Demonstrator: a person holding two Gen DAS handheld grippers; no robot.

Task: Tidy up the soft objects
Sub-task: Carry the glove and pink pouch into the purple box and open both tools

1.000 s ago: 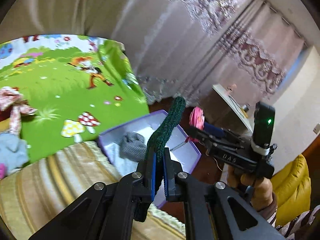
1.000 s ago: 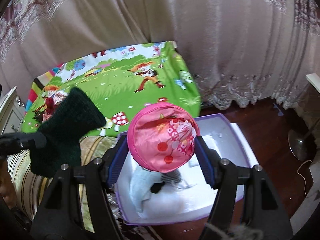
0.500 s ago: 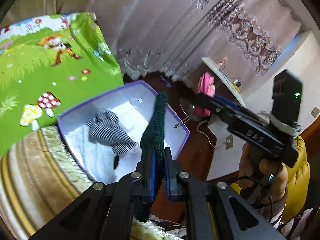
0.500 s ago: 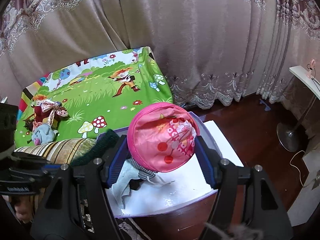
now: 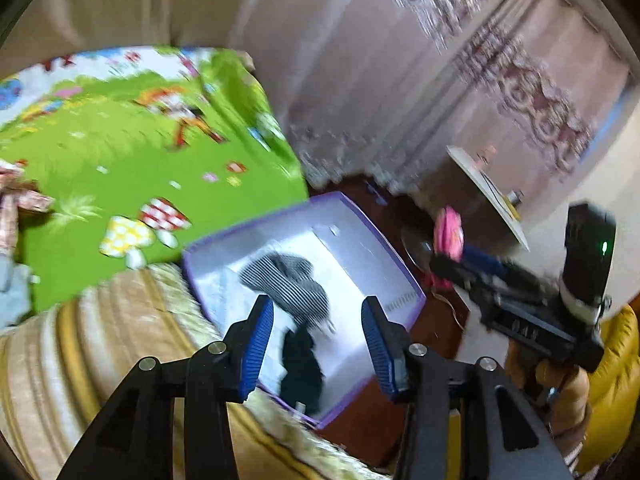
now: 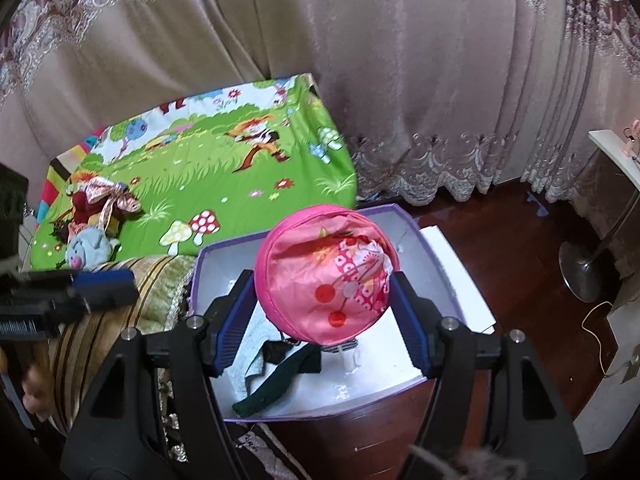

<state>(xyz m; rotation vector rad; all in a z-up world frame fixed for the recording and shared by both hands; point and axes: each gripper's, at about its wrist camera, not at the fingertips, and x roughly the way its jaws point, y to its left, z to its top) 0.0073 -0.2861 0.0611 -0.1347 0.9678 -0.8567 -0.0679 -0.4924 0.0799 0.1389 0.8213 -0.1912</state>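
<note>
A purple-rimmed white box [image 5: 404,276] stands on the floor beside the bed; it also shows in the right wrist view [image 6: 436,252]. In it lie a dark green knit piece [image 5: 302,372], also seen in the right wrist view [image 6: 276,380], a striped cloth [image 5: 288,284] and a pale blue cloth [image 6: 250,340]. My left gripper [image 5: 318,340] is open and empty above the box. My right gripper [image 6: 324,312] is shut on a pink round hat [image 6: 328,276], held over the box; from the left wrist view the hat [image 5: 448,232] is at the right.
A green cartoon blanket [image 6: 200,176] covers the bed, with a grey plush toy [image 6: 86,248] and a bow-trimmed toy [image 6: 100,200] on it. A striped beige bed edge [image 5: 80,352] is by the box. Curtains hang behind. A fan base [image 6: 580,268] stands on the wood floor.
My left gripper has opened and let go of the dark green knit piece, which now lies in the box. My right gripper still holds the pink hat over the box.
</note>
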